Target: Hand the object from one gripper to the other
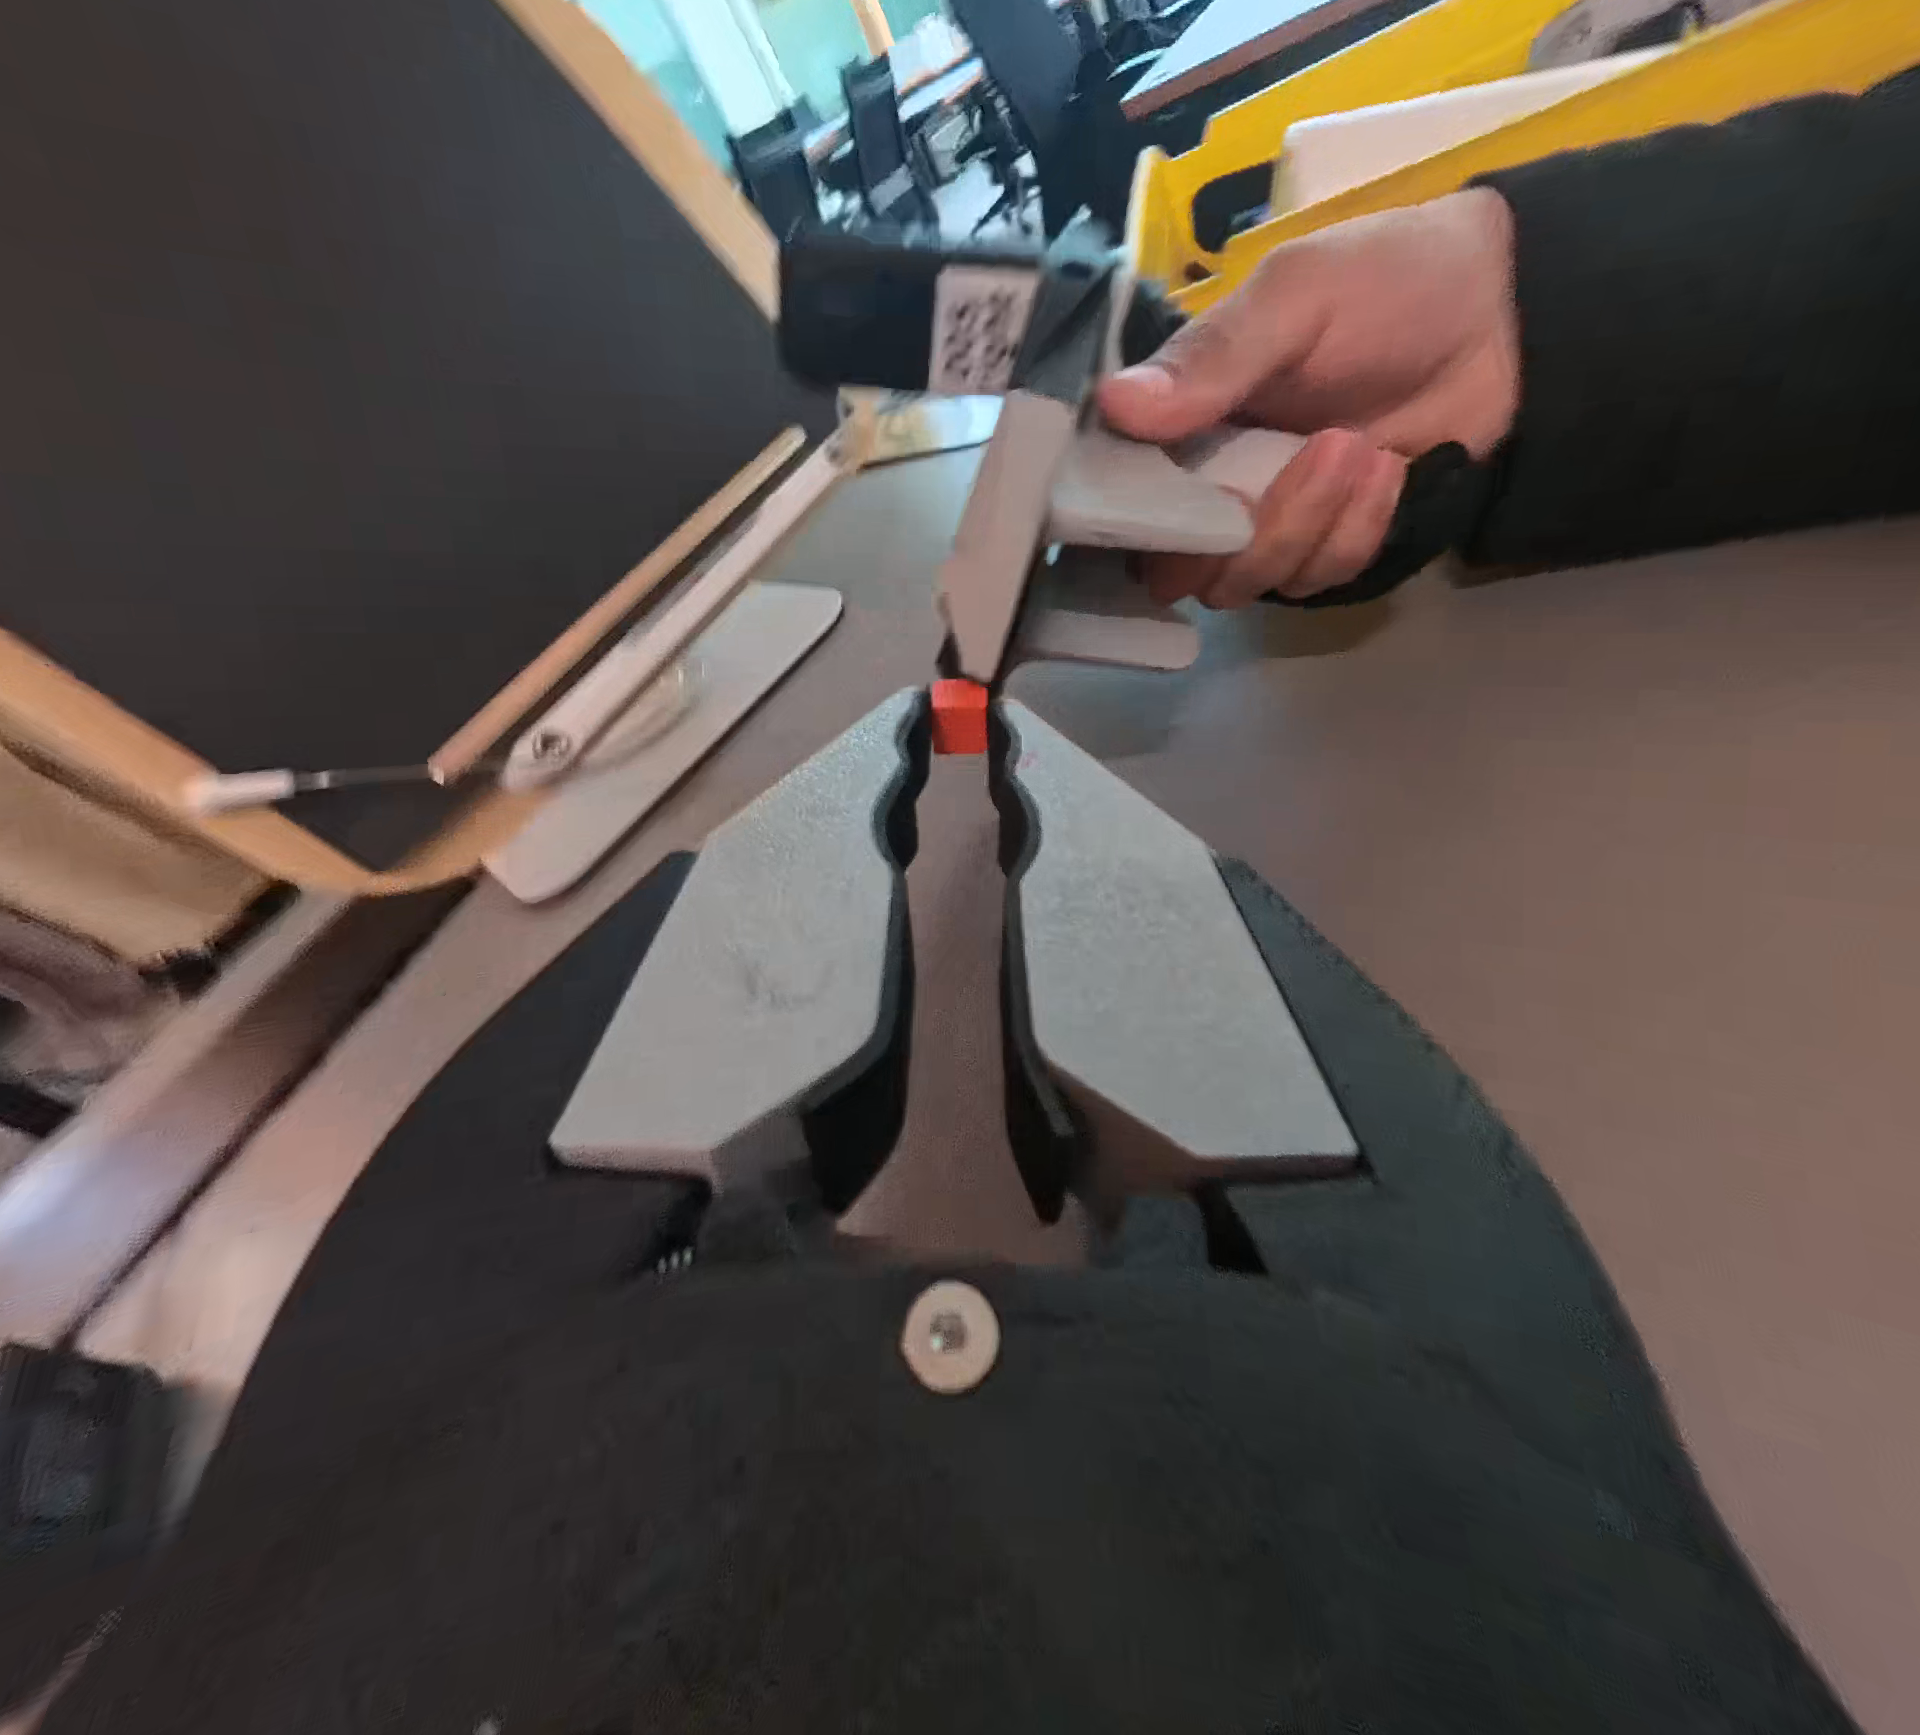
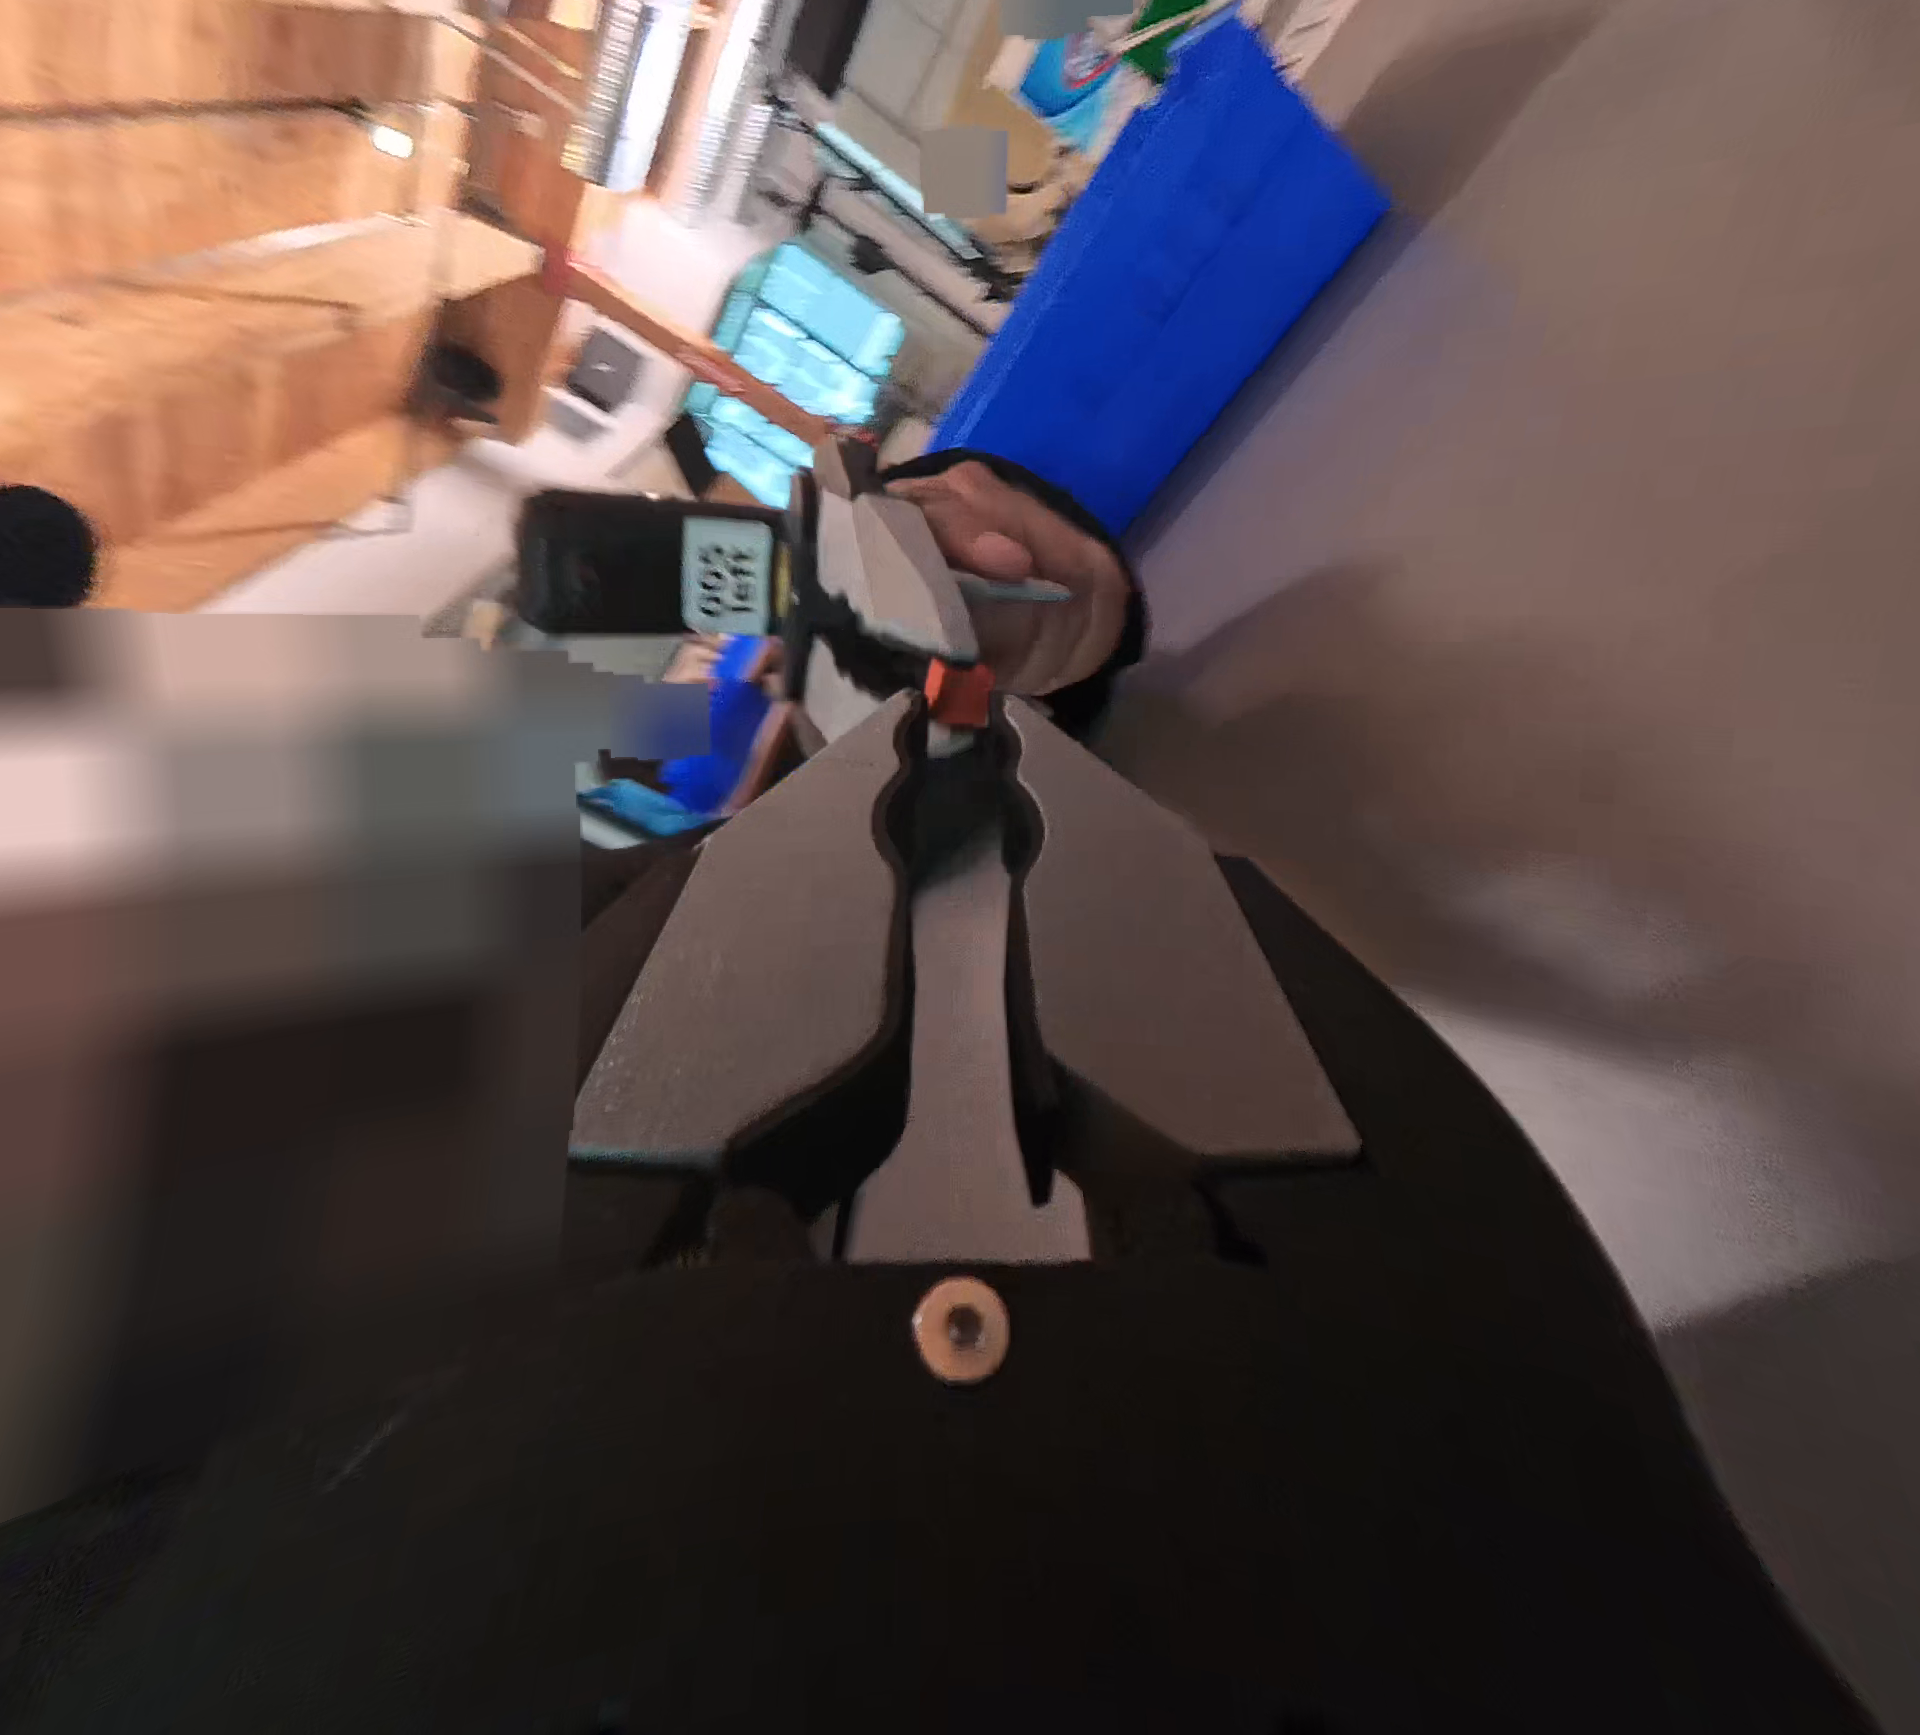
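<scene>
**Inspector A:** Left wrist view: the small red block point(image 1: 958, 717) sits between the tips of the left gripper point(image 1: 958, 724), whose two grey fingers point(image 1: 790, 947) are drawn in narrow and press it from both sides. It is held clear above the brown table point(image 1: 1558, 854).

**Inspector B:** And the right gripper point(image 1: 971, 662)?

**Inspector A:** It comes down from above, its tip touching or just over the block's top edge. A hand point(image 1: 1340, 397) in a black sleeve point(image 1: 1714, 335) holds its grey handle. From here I cannot tell whether its jaws grip the block.

**Inspector B:** The right wrist view, though blurred, shows the block point(image 2: 958, 691) at the tips of the right gripper point(image 2: 961, 719), its fingers narrow about it, so both claws appear to have it.

**Inspector A:** Surroundings: a flat grey stand point(image 1: 675, 729) lies to the left on the table, a yellow crate point(image 1: 1507, 44) behind the hand.

**Inspector B:** On my side, a blue box point(image 2: 1164, 314) stands behind the other hand point(image 2: 1039, 594).
</scene>
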### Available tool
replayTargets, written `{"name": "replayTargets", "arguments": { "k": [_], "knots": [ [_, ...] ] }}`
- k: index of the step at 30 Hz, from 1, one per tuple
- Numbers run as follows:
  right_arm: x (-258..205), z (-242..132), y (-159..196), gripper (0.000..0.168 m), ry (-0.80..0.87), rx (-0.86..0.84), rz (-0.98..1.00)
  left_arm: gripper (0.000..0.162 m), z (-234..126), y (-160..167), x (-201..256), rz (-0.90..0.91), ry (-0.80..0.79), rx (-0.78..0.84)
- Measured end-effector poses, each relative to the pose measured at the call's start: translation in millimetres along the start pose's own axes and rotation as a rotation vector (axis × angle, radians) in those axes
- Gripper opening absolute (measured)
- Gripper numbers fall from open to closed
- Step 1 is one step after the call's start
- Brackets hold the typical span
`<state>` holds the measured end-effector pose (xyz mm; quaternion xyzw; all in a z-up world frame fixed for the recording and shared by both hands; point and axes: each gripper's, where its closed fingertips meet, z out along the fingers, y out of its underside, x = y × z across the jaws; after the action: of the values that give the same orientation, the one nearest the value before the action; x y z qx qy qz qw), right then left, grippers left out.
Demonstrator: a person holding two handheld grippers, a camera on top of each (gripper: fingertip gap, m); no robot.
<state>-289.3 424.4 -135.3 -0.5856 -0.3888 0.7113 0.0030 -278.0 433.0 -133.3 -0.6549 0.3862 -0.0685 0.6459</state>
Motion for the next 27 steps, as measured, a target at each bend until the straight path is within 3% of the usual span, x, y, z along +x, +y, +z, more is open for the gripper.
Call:
{"name": "replayTargets", "arguments": {
  "k": [1, 5, 10, 15, 18, 23, 27],
  "knots": [
    [3.0, -2.9, -2.9, 0.007, 0.049, 0.008, -0.051, 0.008, -0.3, 4.3, -6.7, -0.057, -0.008, -0.009],
    [17.5, -14.2, -17.4, 0.019, 0.261, 0.051, -0.247, 0.008, -5.1, 7.0, -12.4, -0.381, 0.111, 0.025],
    [-5.0, -10.1, -14.9, 0.033, 0.310, -0.011, -0.571, 0.008, -13.3, 0.5, -16.1, -0.742, 0.262, 0.100],
    [-7.4, -5.7, -10.4, 0.032, 0.579, -0.094, -1.032, 0.008, -19.9, -8.6, -9.6, -1.121, 0.487, 0.161],
    [-8.7, 3.5, -2.0, 0.033, 0.654, -0.159, -1.178, 0.008, -17.7, -5.4, -1.7, -1.165, 0.536, 0.130],
    [-8.9, 12.3, 8.3, 0.009, 0.631, -0.205, -1.216, 0.008, -14.9, -6.7, 12.1, -1.151, 0.583, 0.092],
    [-9.3, 12.1, 5.8, 0.008, 0.634, -0.194, -1.203, 0.008, -15.6, -7.2, 7.8, -1.126, 0.562, 0.107]
  ]
}}
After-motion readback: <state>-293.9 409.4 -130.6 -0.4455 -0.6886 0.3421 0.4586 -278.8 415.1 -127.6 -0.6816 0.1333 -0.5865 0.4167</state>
